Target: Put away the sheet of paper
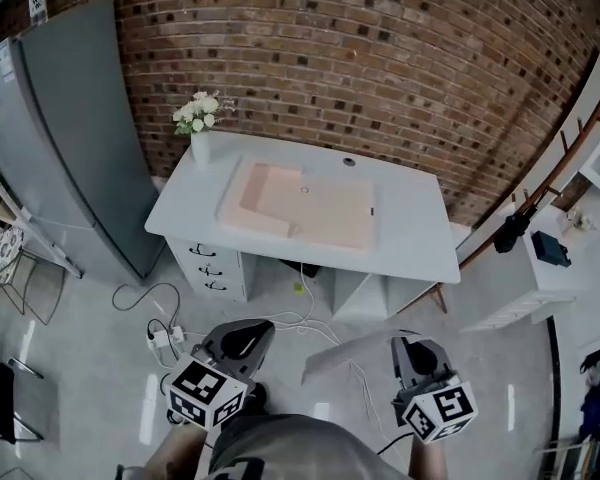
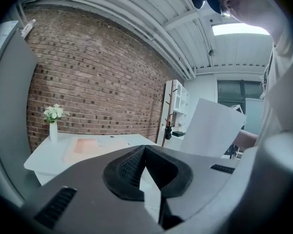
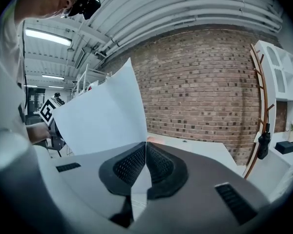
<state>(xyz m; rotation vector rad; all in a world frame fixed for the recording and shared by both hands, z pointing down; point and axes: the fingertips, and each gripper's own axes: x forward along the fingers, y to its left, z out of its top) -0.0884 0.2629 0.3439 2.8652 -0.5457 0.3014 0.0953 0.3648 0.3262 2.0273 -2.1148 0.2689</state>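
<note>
Pinching the sheet of paper (image 3: 102, 116) by one edge in the right gripper (image 3: 146, 145), jaws closing on it right at their tips. Observing the sheet fanning out from that pinch toward the person's left, reaching across toward the left gripper (image 1: 242, 340) without touching it, its long side running sideways across the body rather than forward. Carrying nothing in the left gripper, pads meeting at the tip with no paper between them. Standing well apart from the white desk (image 1: 410, 236) and facing it across open floor, holding both grippers low and near the body, jaws pointing forward. Noting straight ahead, on the desk top, a pale pink mat (image 1: 310, 208) near the middle and a vase of flowers (image 1: 199, 128) at the far left corner by the brick wall (image 1: 380, 58), with drawers (image 1: 212, 264) under the left end. Judging the coming move as a forward carry toward the desk, led by the right hand alone. Not telling from these views the intended resting place: desk top, mat or drawers. Flagging one risk: a single-edge hold leaving most of the sheet unsupported, likely flapping or bending under way, with the left gripper sitting near enough for steadying the free edge.
</note>
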